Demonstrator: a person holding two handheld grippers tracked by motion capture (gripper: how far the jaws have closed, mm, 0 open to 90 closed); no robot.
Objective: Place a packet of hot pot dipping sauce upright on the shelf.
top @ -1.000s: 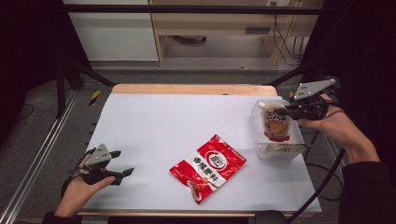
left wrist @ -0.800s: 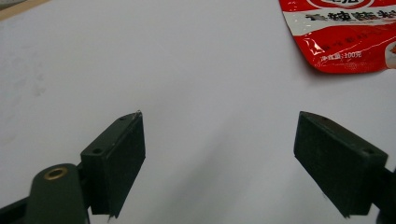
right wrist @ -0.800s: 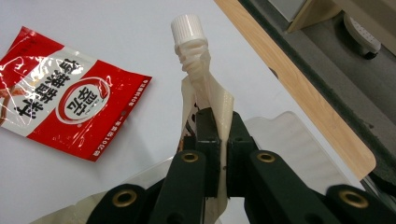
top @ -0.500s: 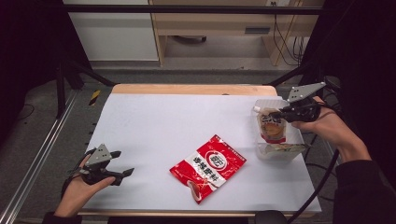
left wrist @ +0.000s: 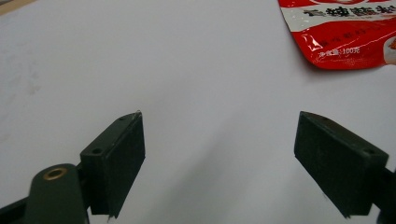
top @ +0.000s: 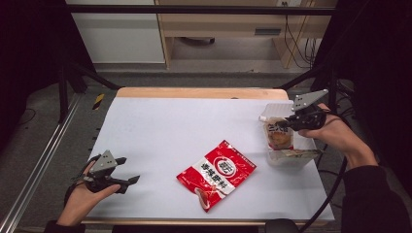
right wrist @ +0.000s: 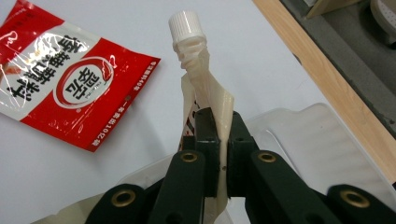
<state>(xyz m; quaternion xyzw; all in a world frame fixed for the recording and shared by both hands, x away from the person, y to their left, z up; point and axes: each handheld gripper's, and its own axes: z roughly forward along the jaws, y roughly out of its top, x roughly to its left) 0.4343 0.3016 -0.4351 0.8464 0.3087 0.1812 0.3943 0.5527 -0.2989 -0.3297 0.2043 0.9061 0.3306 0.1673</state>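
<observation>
My right gripper (top: 287,123) (right wrist: 218,135) is shut on the top edge of a cream spouted pouch (top: 278,136) (right wrist: 205,88) with a white screw cap (right wrist: 187,24). The pouch hangs over a clear plastic tray (top: 286,158) (right wrist: 322,140) at the table's right edge. A red and white snack bag (top: 216,172) (right wrist: 65,79) lies flat near the table's front middle. Over the front left corner, my left gripper (top: 127,170) (left wrist: 219,154) is open with nothing between its jaws; the bag's corner (left wrist: 345,32) shows beyond it.
A flat packet (top: 299,153) lies in the clear tray under the pouch. The white table top (top: 184,126) ends in a wooden strip (top: 199,92) at the far side. A metal rail (top: 34,170) runs along the left, and cables hang at the right.
My right gripper has sunk a little with the pouch, bringing it lower over the tray. The left gripper and the red bag have stayed where they were.
</observation>
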